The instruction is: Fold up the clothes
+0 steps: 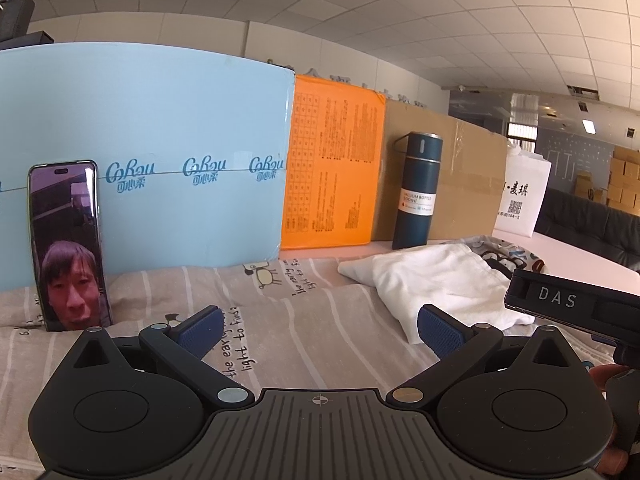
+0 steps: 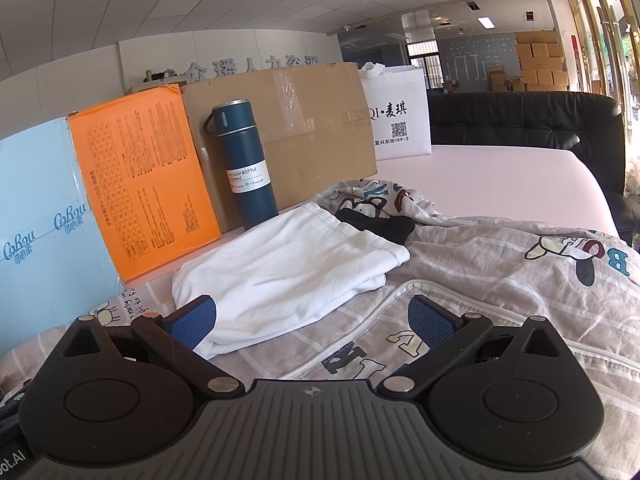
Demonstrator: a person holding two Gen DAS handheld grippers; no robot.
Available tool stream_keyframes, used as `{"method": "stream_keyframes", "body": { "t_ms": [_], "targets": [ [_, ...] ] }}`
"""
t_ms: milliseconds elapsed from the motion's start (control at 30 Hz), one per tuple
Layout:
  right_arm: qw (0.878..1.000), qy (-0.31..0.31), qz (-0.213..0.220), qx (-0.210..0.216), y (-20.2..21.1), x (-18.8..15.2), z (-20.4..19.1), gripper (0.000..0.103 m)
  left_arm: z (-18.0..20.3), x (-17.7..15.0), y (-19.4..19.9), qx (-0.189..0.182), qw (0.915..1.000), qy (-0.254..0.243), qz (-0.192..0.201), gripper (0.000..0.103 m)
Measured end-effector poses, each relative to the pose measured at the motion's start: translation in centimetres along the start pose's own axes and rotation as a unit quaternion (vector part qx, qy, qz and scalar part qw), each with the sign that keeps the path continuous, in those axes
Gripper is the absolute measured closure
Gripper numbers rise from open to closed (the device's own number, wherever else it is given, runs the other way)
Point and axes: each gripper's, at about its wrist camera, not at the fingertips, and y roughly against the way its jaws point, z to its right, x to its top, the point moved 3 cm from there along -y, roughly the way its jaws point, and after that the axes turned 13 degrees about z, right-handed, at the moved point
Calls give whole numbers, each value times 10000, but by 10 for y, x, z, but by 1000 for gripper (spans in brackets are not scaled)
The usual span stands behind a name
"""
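Both grippers hover wide-spread over printed bedding (image 2: 500, 280), nothing between their blue pads: left gripper (image 1: 320, 330), right gripper (image 2: 312, 320). Left to right stand a phone (image 1: 70, 246), light-blue box (image 1: 160, 152), orange box (image 1: 330, 168), blue vacuum bottle (image 2: 246, 164), cardboard carton (image 2: 308, 128), white bag (image 2: 400, 116). White garment (image 2: 288, 268) lies crumpled before the bottle.
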Motion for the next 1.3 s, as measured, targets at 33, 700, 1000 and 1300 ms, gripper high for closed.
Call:
{"method": "stream_keyframes", "body": {
  "t_ms": [33,700,1000,1300],
  "targets": [
    [10000,1,-4,1,0,0,0,0,-1,0,0,-1,10000,0,-3,0],
    [10000,5,-27,12,-1,-2,-1,0,1,-2,-1,-18,10000,-35,-40,0],
    [10000,-8,-20,13,-1,-3,0,0,1,-2,-1,-15,10000,-47,-60,0],
    [10000,-51,8,17,-1,-2,1,0,2,-5,-4,-67,9998,-18,-166,0]
  ]
}}
